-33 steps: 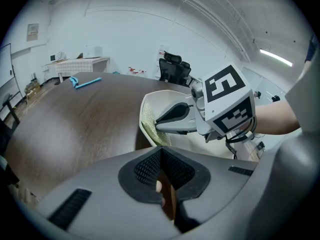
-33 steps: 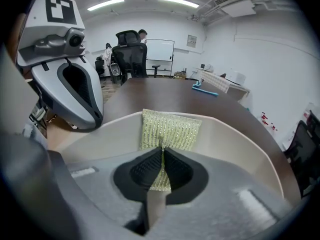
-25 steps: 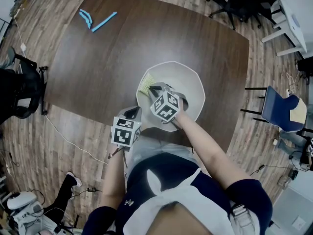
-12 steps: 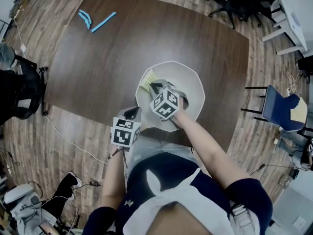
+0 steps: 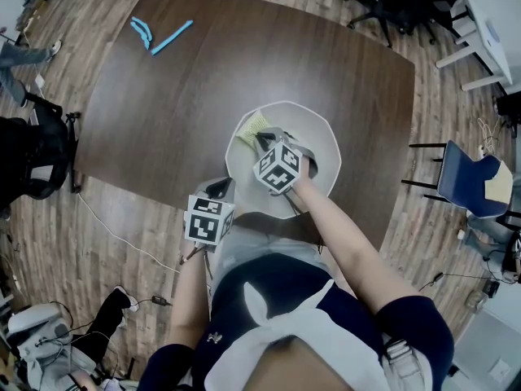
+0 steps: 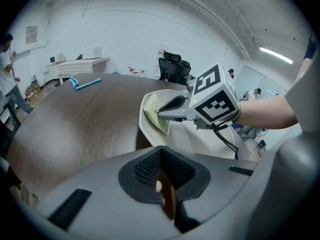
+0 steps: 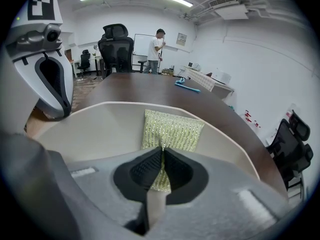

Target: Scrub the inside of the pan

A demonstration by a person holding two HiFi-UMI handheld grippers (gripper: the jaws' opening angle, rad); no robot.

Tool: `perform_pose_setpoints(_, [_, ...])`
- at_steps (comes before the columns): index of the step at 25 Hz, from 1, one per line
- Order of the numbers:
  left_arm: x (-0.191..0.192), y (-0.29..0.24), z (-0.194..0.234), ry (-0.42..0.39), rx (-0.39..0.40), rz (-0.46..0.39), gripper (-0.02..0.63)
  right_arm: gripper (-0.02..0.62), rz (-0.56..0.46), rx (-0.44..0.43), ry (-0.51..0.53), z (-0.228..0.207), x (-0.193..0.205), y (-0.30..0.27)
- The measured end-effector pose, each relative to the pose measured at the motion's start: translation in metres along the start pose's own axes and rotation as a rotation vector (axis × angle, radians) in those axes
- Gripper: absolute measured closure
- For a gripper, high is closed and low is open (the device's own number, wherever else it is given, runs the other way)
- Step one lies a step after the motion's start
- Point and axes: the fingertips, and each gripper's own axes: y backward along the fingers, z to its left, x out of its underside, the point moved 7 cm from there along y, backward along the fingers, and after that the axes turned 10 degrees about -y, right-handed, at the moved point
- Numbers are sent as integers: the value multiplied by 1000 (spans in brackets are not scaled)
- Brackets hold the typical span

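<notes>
Pan point(image 5: 319, 147) open side up at bench's point(image 5: 203, 72) 5 o'clock edge, scrub pad point(image 5: 251, 128) pinched in right tool point(image 5: 260, 140), stretched toward 11 o'clock on pan wall, left tool point(image 5: 221, 186) pressed together at pan's 7 o'clock

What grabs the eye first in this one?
A pale, many-sided pan sits at the near edge of a dark wooden table, where the right claw holds a yellow-green scouring pad against its inner wall. Bright blue items lie at the table's far left corner.
</notes>
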Motion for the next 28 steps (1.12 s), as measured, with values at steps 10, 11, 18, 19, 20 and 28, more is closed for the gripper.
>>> perform_pose_setpoints(10, [-1,-1,-3,-10,-3,7,604,581,16,47,-5,-13,5,2])
perform_pose_setpoints(11, [-1,-1,-4,-11,-3,8,603,581,18,52,-5,-14,6,2])
perform_pose_setpoints(18, [-1,-1,-4,-14,-3,9,604,581,28,95,-22,-26,10,5])
perform_pose_setpoints(19, [0,-1,-4,-14,-3,11,604,581,31,103,-24,-28,11,5])
perform_pose_setpoints(20, [0,-2,-4,-15,-4,12,604,581,33,110,-27,-30,11,5])
perform_pose_setpoints(28, [-2,-2,-6,-12,-6,14,604,581,64,147,-51,-45,18,10])
